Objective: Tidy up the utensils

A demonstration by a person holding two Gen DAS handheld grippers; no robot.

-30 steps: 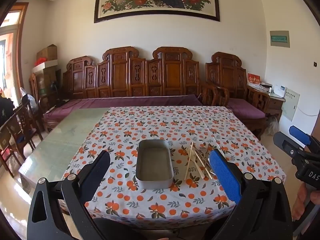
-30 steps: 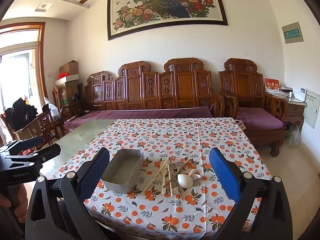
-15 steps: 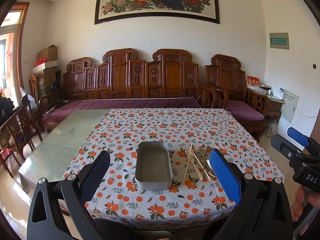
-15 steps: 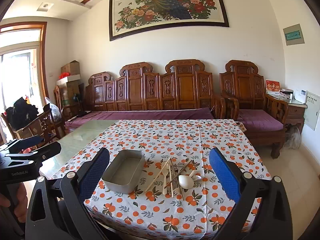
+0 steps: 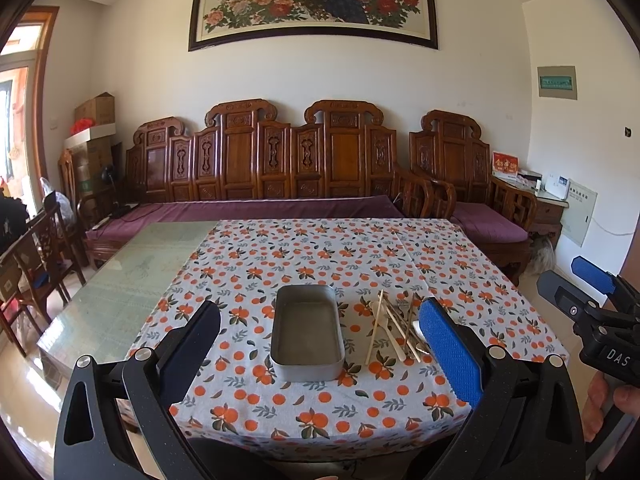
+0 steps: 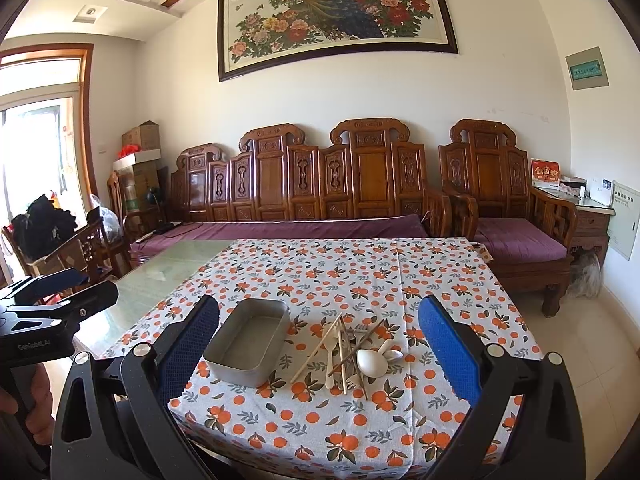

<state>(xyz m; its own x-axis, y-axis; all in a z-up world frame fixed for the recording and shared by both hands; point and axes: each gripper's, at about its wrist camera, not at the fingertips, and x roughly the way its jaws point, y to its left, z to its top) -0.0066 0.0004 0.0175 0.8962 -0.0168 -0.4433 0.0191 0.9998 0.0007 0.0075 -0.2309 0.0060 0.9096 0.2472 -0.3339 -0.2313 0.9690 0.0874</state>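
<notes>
An empty grey metal tray (image 5: 307,332) sits on the orange-patterned tablecloth (image 5: 320,256); it also shows in the right wrist view (image 6: 249,340). Right of it lies a pile of utensils (image 5: 394,330): wooden chopsticks, pale spoons and a fork (image 6: 352,346), with a white spoon (image 6: 372,361) on top. My left gripper (image 5: 320,344) is open and empty, held in front of the tray. My right gripper (image 6: 320,344) is open and empty, in front of the pile. Each gripper appears at the edge of the other's view, the right (image 5: 592,300) and the left (image 6: 52,300).
The cloth covers the right part of a glass-topped table (image 5: 128,280). A carved wooden bench with purple cushions (image 5: 280,184) stands behind it. Wooden chairs (image 5: 44,256) stand at the left, an armchair and side table (image 6: 520,232) at the right.
Both grippers have tilted or risen slightly, so the table sits a little lower in both views. Nothing on the table has moved.
</notes>
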